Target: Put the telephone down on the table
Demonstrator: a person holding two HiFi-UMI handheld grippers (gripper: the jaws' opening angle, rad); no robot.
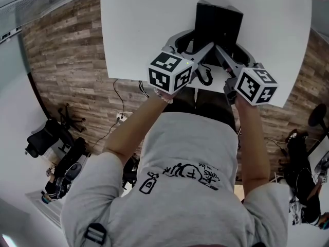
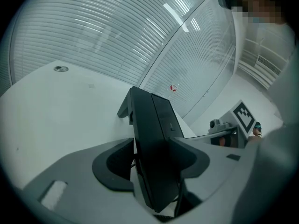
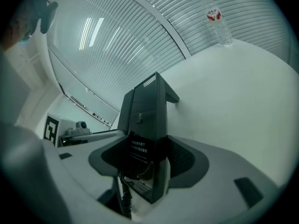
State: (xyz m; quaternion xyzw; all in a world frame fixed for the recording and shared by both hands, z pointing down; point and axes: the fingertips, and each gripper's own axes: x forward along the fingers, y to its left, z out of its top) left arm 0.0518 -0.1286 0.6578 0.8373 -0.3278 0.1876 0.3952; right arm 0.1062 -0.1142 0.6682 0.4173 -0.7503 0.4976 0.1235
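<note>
– Head view: why are two tools on one handset unit?

– The black desk telephone [image 1: 218, 27] is long and blocky, so one grip at its near end would probably let it sag. The left gripper [image 1: 193, 45] is clamped on its left flank and the right gripper [image 1: 231, 55] on its right flank, each with the body wedged between its dark pads. That gives a level, two-sided hold.

– Where is it, relative to the table [image 1: 144, 30]?

– It is over the middle of the near edge and points away from the person, towards the far edge. The left gripper view shows its far end low against the white top. Whether it already touches, I cannot tell.

– And the coiled cord [image 1: 205, 76]?

– It hangs off the near end between the two grippers, just past the table's near edge. I think it could snag or drag the unit back as the grips let go.

– Anything in the way?

– A water bottle [image 3: 217, 20] stands well apart near the far edge, so the landing spot looks free. Both grips look tight, so I judge the set-down not yet finished.
</note>
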